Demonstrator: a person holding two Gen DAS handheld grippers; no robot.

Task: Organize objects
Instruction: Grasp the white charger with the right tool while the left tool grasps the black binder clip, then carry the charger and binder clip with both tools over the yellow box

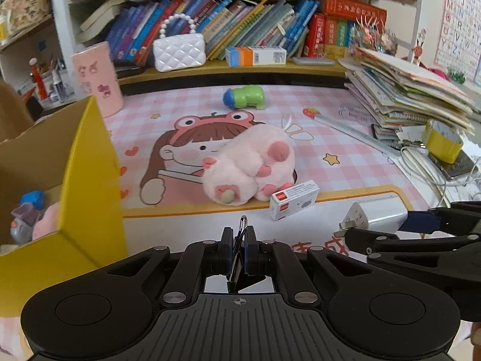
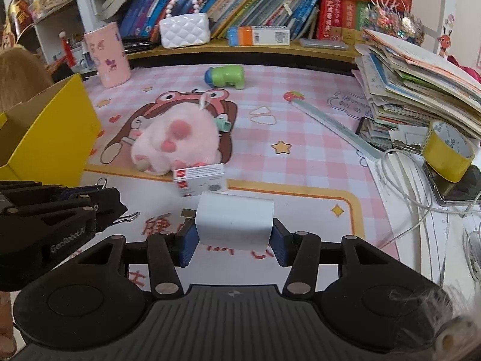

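We hold a black metal binder clip [image 1: 239,234] in the left gripper [image 1: 239,242], jaws pinched on it, and a white plastic plug-in charger [image 2: 235,222] in the right gripper [image 2: 233,245], jaws clamping its sides, both near the yellow cardboard box [image 1: 87,174], likely their destination.

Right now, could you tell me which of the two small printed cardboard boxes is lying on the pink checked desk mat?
The white box with red squares, beside the pink plush toy; the orange-and-blue box sits on the wooden shelf.

Yellow box [image 1: 90,180] contents half-hidden, blurred

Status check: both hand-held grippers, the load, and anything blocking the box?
Left hand-held gripper shut on binder clip. Right hand-held gripper shut on white charger. Yellow box open at left; nothing seen between it and the grippers.
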